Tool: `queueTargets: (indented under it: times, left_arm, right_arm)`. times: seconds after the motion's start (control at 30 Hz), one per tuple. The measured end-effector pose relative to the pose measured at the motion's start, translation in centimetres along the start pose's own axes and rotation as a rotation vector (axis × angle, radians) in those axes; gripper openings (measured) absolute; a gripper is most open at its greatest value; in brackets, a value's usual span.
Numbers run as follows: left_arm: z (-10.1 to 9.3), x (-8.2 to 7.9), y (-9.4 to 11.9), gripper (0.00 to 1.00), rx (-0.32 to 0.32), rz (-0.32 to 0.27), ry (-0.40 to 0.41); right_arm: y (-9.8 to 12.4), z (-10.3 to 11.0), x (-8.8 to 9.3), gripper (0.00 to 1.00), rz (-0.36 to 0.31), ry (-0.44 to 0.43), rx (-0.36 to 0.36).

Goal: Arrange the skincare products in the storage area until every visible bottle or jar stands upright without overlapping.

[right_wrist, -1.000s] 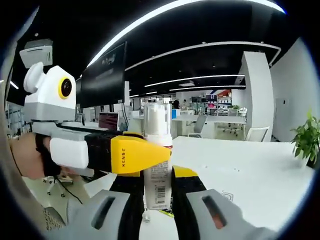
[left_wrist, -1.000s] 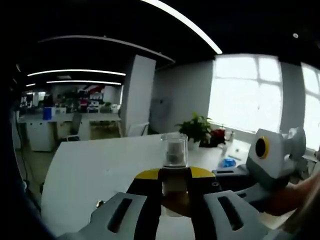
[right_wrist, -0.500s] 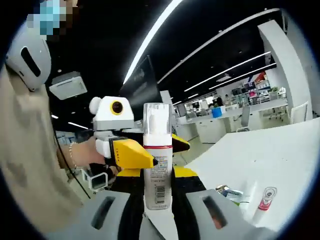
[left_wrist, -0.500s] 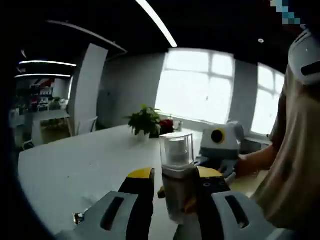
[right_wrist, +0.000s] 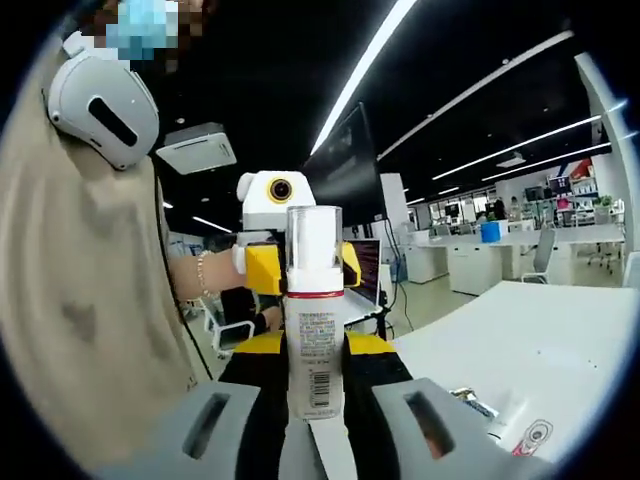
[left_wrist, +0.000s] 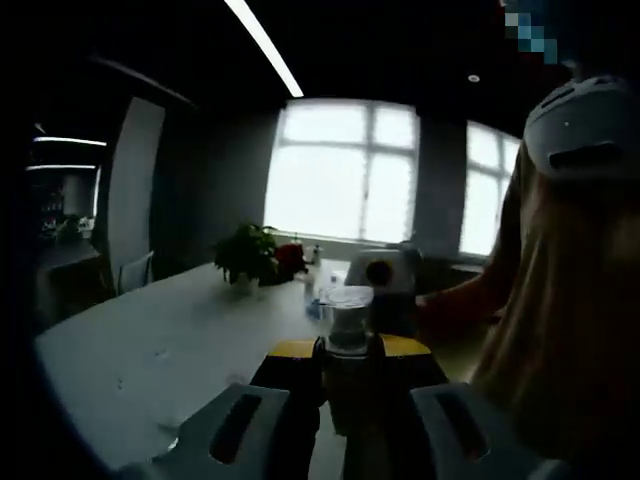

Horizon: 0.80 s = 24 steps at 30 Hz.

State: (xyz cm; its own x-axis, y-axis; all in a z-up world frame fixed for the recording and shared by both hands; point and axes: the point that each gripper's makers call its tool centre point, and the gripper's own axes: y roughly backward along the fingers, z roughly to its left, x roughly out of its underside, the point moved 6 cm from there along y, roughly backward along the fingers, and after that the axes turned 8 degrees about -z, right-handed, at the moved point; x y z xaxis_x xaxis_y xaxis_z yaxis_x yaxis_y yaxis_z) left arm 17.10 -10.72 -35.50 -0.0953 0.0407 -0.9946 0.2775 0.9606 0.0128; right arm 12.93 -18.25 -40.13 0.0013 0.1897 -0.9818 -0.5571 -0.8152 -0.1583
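Two bottles are in play, one per claw. My right gripper [right_wrist: 313, 400] is clamped on the foam pump bottle [right_wrist: 313, 320], upright at 6 o'clock, lifted clear so I can choose a spot. My left gripper [left_wrist: 345, 385] grips what looks like a clear-capped bottle [left_wrist: 345, 325]; that view is dim. Beyond, at 4 o'clock, the white table [right_wrist: 520, 340] carries a small tube [right_wrist: 533, 438] lying flat, likely awaiting standing.

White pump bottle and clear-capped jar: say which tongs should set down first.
Right, probably: the right tongs hold the white pump bottle upright beside the white table; the left tongs hold the clear-capped jar too.
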Motion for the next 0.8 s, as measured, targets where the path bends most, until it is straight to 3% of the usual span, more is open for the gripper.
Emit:
queueTargets:
  times: [0.17, 0.3, 0.37, 0.43, 0.53, 0.63, 0.8]
  left_arm:
    - [0.1, 0.4, -0.5, 0.18, 0.026, 0.064, -0.038]
    - [0.5, 0.7, -1.0, 0.18, 0.011, 0.124, -0.046]
    - [0.7, 1.2, -1.1, 0.17, -0.01, 0.189, -0.042]
    - [0.8, 1.6, -1.5, 0.18, -0.031, 0.242, -0.097]
    - [0.6, 1.8, -2.2, 0.18, -0.031, 0.28, -0.121]
    - [1.4, 2.6, -2.3, 0.17, -0.024, 0.34, -0.14]
    - [1.7, 4.9, -3.3, 0.17, -0.028, 0.393, -0.151]
  right_arm:
    - [0.0, -0.2, -0.5, 0.19, -0.017, 0.01, -0.036]
    - [0.2, -0.7, 0.0, 0.19, 0.028, 0.052, -0.03]
    - [0.4, -1.1, 0.6, 0.2, 0.069, 0.081, -0.017]
    - [0.6, -1.5, 1.1, 0.2, 0.116, 0.122, 0.0]
    - [0.8, -1.7, 1.4, 0.2, 0.128, 0.136, 0.002]
    - [1.2, -1.9, 2.3, 0.2, 0.181, 0.177, 0.02]
    - [1.9, -2.5, 4.5, 0.21, 0.258, 0.2, 0.071]
